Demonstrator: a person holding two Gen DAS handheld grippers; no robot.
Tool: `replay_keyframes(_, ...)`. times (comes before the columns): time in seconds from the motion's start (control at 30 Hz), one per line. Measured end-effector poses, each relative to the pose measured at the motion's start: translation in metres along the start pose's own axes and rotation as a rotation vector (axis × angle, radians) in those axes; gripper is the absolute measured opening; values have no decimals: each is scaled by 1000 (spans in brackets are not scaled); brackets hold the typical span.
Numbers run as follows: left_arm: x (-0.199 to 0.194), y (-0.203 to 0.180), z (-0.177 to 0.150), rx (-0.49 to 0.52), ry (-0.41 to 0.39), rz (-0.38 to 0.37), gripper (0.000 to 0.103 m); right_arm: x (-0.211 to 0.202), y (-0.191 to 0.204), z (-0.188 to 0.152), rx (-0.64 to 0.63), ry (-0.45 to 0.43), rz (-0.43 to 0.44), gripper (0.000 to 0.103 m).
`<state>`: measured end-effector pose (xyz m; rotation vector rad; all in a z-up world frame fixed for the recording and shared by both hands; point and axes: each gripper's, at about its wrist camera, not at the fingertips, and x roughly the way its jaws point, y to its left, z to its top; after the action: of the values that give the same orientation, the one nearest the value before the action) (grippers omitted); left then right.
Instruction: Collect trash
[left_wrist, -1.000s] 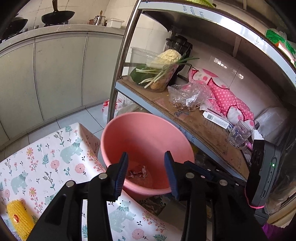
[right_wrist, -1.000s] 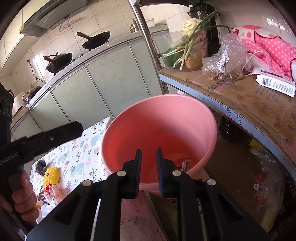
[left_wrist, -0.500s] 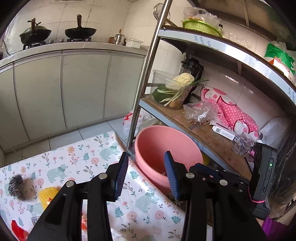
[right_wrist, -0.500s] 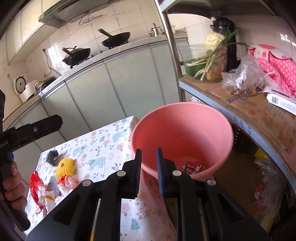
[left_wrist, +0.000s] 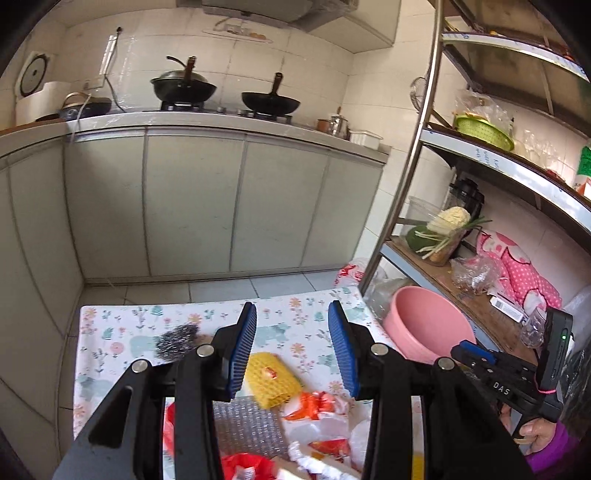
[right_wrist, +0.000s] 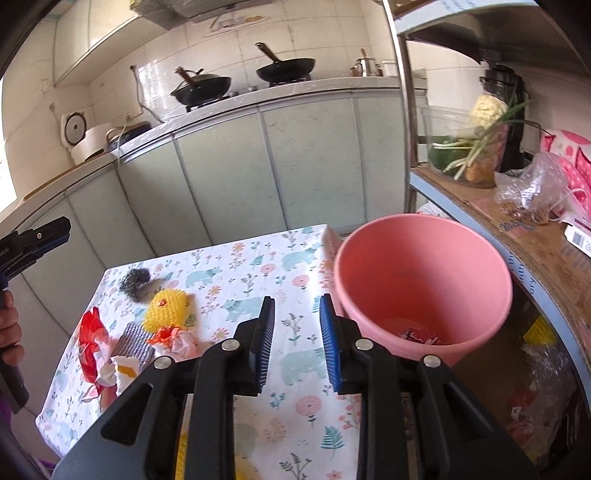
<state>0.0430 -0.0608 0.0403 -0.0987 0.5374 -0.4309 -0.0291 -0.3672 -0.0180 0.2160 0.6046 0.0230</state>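
Observation:
A pink bucket stands at the right edge of the floral table, with a crumpled wrapper on its bottom; it also shows in the left wrist view. Trash lies on the table's left: a yellow knobbly sponge, a steel scourer, red plastic, an orange-and-white wrapper and bubble wrap. My left gripper is open and empty above the sponge. My right gripper is open and empty over the table, left of the bucket.
A metal shelf rack on the right holds a clear tub of vegetables, a plastic bag and a pink spotted cloth. Grey kitchen cabinets with woks on the hob stand behind. More bags lie below the shelf.
Both grippers have pulled back from over the bucket toward the table. The right gripper has opened from nearly shut. The trash pile has come into the left view.

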Motion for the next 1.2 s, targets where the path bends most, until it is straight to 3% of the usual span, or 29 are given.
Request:
replay_keyframes(0.23, -16, 61, -18, -87, 15, 120, 39, 10, 30, -4, -68, 51, 74, 26)
replay_keyframes(0.4, -8, 89, -24, -126, 48, 159, 40, 19, 46, -7, -93, 91, 109, 26)
replay_keyframes(0.73, 77, 124, -26, -173, 239, 163, 40, 44, 54, -6, -76, 193, 162, 26)
replay_keyframes(1.03, 135, 134, -38, -184, 348, 174, 39, 80, 83, 22, -65, 303, 304, 31)
replay_keyframes(1.1, 137, 131, -40, -166, 337, 158, 37, 95, 94, 26, -64, 349, 337, 34)
replay_keyframes(1.17, 137, 129, -40, -143, 320, 145, 28, 110, 103, 28, -69, 392, 354, 34)
replay_keyframes(1.2, 136, 127, -39, -132, 310, 144, 17, 116, 107, 29, -71, 408, 357, 34)
